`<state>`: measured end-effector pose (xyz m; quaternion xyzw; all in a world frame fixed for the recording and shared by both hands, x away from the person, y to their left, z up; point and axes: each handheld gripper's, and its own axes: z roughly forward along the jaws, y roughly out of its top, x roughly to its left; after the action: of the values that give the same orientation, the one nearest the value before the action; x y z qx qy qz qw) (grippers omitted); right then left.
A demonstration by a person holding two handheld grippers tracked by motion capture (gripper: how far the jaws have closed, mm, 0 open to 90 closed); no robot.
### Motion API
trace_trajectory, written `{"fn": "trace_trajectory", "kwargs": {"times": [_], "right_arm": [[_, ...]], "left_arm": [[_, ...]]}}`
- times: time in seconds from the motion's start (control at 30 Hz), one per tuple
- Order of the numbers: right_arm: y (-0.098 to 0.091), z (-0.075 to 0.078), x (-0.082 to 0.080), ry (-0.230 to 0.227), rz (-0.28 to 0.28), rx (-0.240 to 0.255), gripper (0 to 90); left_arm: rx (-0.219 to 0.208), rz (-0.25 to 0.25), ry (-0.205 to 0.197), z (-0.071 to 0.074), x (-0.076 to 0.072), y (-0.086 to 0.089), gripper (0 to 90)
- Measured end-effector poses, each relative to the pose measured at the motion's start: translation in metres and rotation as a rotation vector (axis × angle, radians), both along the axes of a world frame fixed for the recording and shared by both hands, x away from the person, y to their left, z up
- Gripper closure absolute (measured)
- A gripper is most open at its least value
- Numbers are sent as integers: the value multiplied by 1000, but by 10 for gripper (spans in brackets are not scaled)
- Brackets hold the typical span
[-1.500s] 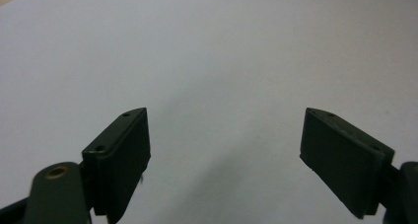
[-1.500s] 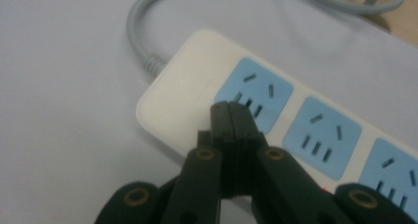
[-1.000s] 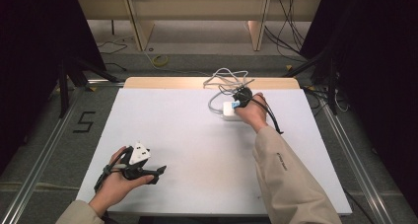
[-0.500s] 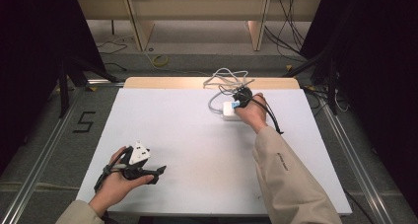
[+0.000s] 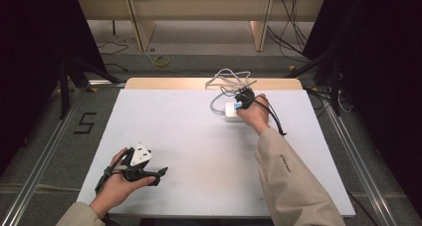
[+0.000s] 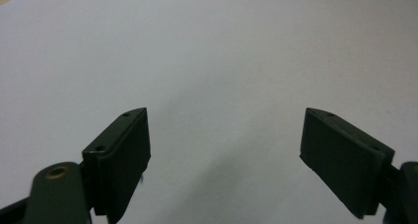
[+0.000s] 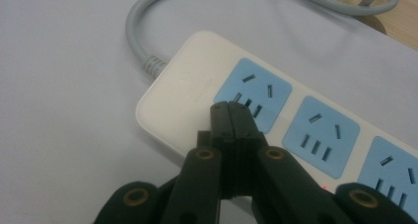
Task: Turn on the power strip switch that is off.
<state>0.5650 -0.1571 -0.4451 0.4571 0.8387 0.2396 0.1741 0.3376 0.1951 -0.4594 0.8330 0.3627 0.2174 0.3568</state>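
Observation:
A white power strip (image 5: 230, 110) with blue socket faces (image 7: 252, 94) lies at the far right of the white table (image 5: 189, 131), its grey cord (image 7: 143, 17) curling off its end. My right gripper (image 7: 230, 108) is shut with nothing between its jaws, and the closed tips rest at the edge of the first blue socket; the high view shows this gripper (image 5: 239, 105) over the strip's near end. My left gripper (image 6: 224, 155) is open and empty, low over bare table. The high view places the left gripper (image 5: 158, 174) near the front left edge, pointing right.
Loose grey and black cables (image 5: 230, 79) pile up behind the strip at the table's wooden far edge (image 5: 164, 82). Metal rails (image 5: 45, 146) and dark stands flank the table on the floor. A black cable (image 5: 274, 120) trails from the right gripper.

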Motion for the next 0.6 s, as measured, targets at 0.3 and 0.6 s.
{"fn": "trace_trajectory", "kwargs": {"times": [0.3, 0.6], "right_arm": [[-1, 0, -2, -15, 5, -5, 900], [-5, 0, -2, -18, -4, 8, 882]], "left_arm": [[1, -1, 2, 0, 0, 0, 191], [1, 2, 2, 0, 0, 0, 190]]}}
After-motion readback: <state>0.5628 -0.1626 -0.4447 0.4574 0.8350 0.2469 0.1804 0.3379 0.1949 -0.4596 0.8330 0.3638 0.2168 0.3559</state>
